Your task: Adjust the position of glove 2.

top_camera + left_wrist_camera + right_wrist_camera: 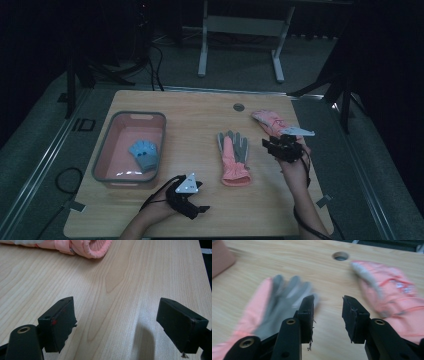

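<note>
two pink-and-grey gloves are lying on the wooden table [200,210], and they are the things nearest the right gripper [272,143]. the palm-up glove [233,157] is resting near the table's middle with its grey fingers pointing to twelve o'clock and its pink cuff at six o'clock; in the right gripper view it [272,302] is sitting at about ten o'clock of the jaws. the second glove [270,121] is lying at about one o'clock of the first, close to the far right corner, with the right gripper hovering just at its near end; whether they are touching is not clear. in the right gripper view this glove [392,292] is lying at two o'clock, and the black jaws are standing partly apart with only bare wood between them, gripping nothing. the left gripper [200,210] is resting low near the front edge, at about seven o'clock of the palm-up glove, its jaws pointing toward three o'clock. in the left gripper view its jaws are standing wide with bare table between them, and the pink cuff [87,247] is showing at eleven o'clock, well apart from them. a pink basin with a grey rim [106,150] is sitting at nine o'clock on the table, holding a small blue glove [145,154]. a round cable hole [238,107] is lying at twelve o'clock near the far edge.
</note>
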Motion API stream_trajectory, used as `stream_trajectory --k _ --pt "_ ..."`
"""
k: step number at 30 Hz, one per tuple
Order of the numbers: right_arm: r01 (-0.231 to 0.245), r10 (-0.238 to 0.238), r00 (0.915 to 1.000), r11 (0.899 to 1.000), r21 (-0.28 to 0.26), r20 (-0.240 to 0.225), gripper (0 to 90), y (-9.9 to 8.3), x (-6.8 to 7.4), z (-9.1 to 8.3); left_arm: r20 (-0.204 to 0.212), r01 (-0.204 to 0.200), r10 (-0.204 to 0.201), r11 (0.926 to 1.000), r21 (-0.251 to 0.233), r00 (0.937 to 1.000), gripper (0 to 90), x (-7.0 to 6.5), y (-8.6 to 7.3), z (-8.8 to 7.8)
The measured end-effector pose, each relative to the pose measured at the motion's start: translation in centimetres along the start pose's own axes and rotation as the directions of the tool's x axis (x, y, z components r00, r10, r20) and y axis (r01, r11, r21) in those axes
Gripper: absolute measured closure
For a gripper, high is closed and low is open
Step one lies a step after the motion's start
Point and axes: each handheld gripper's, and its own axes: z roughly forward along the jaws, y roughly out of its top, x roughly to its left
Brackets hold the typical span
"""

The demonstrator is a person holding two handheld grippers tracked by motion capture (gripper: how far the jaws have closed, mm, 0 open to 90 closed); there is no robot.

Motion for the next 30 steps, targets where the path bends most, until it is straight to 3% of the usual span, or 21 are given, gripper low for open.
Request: stream_trajectory --k 2,4,8,12,13,21,24,26,27,30 --pt "0.005 -0.005 0.9997 1.0 0.007 0.022 60.8 0.1 -1.7 0.0 0.002 0.001 -0.001 1.0 -0.001 1.0 15.7 0.0 0.0 0.0" --pt "0.034 -0.033 0.9993 0.999 -0.005 0.018 59.9 0.3 -3.3 -0.2 0.003 0.001 -0.001 1.0 0.0 1.0 15.7 0.0 0.0 0.0" --pt "0.038 -0.038 0.999 0.999 -0.023 0.023 60.0 0.9 -6.2 -0.1 0.003 0.003 -0.003 1.0 -0.002 1.0 15.7 0.1 0.0 0.0" --pt "0.042 -0.042 0.9989 0.999 -0.014 0.021 60.0 1.5 -7.8 0.6 0.001 0.001 -0.001 1.0 0.001 1.0 15.7 0.0 0.0 0.0" --pt "0.048 -0.048 0.9986 0.999 0.011 0.019 59.6 2.0 -8.8 1.7 0.001 0.001 -0.001 1.0 0.001 1.0 15.7 0.0 0.0 0.0" --pt "0.075 -0.073 0.997 0.994 0.085 -0.023 57.9 3.0 -11.0 5.7 -0.005 0.011 -0.011 0.9999 -0.006 0.9999 15.7 0.1 0.0 0.0" --pt "0.061 -0.056 0.9971 0.992 0.11 -0.051 57.5 2.8 -11.3 6.7 -0.004 0.011 -0.011 0.9999 -0.005 0.9999 15.7 0.0 0.0 0.0" --pt "0.063 -0.056 0.9973 0.984 0.169 -0.047 59.6 1.9 -11.5 8.3 -0.006 0.013 -0.013 0.9999 -0.007 0.9999 15.7 0.0 0.0 -0.1" --pt "0.086 -0.082 0.9962 0.979 0.187 -0.031 60.6 1.6 -11.4 8.7 -0.007 0.015 -0.015 0.9999 -0.008 0.9999 15.7 0.0 -0.1 -0.1" --pt "0.078 -0.074 0.9969 0.98 0.181 -0.027 64.8 1.2 -11.4 9.1 -0.008 0.024 -0.024 0.9995 -0.02 0.9997 15.7 0.1 -0.1 -0.2"
